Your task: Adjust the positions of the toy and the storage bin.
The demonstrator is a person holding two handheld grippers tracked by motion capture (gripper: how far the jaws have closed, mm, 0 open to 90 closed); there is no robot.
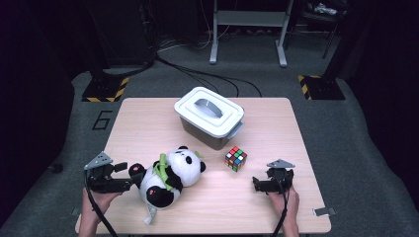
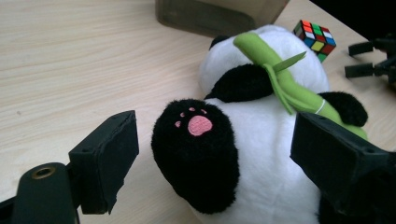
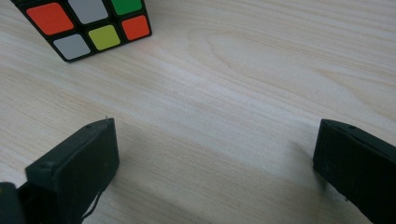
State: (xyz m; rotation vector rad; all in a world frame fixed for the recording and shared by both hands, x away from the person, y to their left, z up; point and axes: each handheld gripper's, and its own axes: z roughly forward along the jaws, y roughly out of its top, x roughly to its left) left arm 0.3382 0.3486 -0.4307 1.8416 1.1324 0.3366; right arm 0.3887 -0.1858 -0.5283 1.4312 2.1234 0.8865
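Note:
A plush panda (image 1: 170, 177) holding a green bamboo stalk lies on its back at the front left of the wooden table (image 1: 148, 123). My left gripper (image 1: 126, 176) is at its left side, open. In the left gripper view the panda's black foot (image 2: 196, 154) with a pink paw print sits between the wide jaws of the left gripper (image 2: 215, 154), with a gap to the left jaw. My right gripper (image 1: 256, 184) rests low over the table at the front right, open, with bare wood between the jaws of the right gripper (image 3: 215, 144). A colour cube (image 1: 235, 158) stands just ahead of it.
A grey storage box (image 1: 209, 117) with a white handled lid stands shut at the table's centre back. The colour cube (image 3: 88, 25) is at the upper left of the right gripper view. The floor beyond holds cables and stand feet.

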